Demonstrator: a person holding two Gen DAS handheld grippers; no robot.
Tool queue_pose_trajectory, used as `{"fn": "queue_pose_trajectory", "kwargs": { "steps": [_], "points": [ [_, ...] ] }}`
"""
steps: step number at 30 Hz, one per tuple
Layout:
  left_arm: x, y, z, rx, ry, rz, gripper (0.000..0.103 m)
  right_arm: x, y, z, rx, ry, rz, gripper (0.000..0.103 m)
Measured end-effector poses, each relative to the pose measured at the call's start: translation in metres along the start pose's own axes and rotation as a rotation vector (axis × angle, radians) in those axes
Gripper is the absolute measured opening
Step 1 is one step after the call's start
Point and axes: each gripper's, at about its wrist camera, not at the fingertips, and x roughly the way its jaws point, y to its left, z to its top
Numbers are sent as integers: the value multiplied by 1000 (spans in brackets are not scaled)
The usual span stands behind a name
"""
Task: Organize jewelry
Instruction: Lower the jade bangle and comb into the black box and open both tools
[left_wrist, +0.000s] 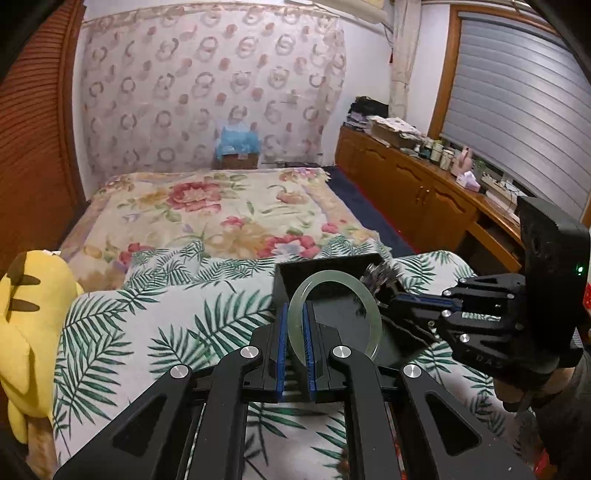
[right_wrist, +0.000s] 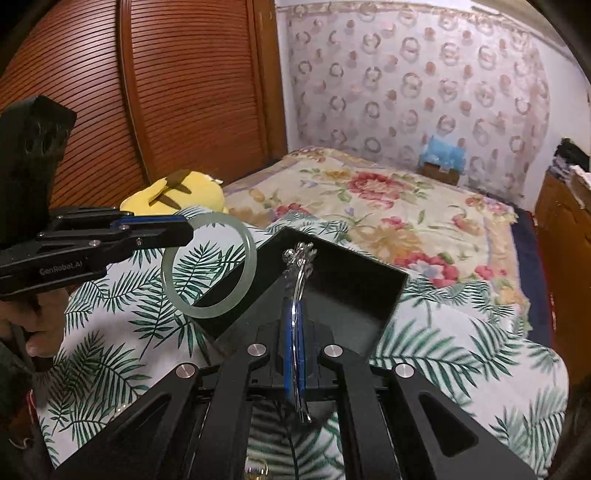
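Above the open black box (right_wrist: 343, 291) on the palm-leaf cover (right_wrist: 110, 332), a pale green translucent bangle (left_wrist: 334, 317) is clamped by the left gripper (left_wrist: 294, 343); a silver ornamented piece (right_wrist: 298, 273) is pinched by the right gripper (right_wrist: 294, 332).

We're in a bedroom, and a bed (left_wrist: 207, 210) fills the middle under a floral blanket (right_wrist: 399, 218), with a palm-leaf cover (left_wrist: 155, 332) bunched nearest us. Behind it hangs a curtain (left_wrist: 207, 85) patterned with rings. A slatted wooden door (right_wrist: 177, 92) closes one side; along the other runs a wooden cabinet (left_wrist: 406, 184), its top cluttered, beneath a window with grey blinds (left_wrist: 517, 110). A yellow plush toy (left_wrist: 29, 325) lies at the bed's edge.
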Motion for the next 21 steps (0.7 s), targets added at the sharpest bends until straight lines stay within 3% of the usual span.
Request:
{"fn": "queue_pose_trajectory", "kwargs": {
  "steps": [4, 6, 7, 21],
  "points": [
    [10, 5, 2, -6, 13, 5, 7, 14, -6, 2, 5, 6, 29, 5],
    [14, 5, 2, -5, 19, 2, 7, 15, -9, 1, 12, 4, 21, 22],
    [17, 4, 2, -3, 23, 0, 7, 16, -13, 1, 17, 0, 14, 25],
    [47, -19, 4, 41, 68, -36, 7, -21, -46, -8, 47, -43, -128, 26]
  ]
}}
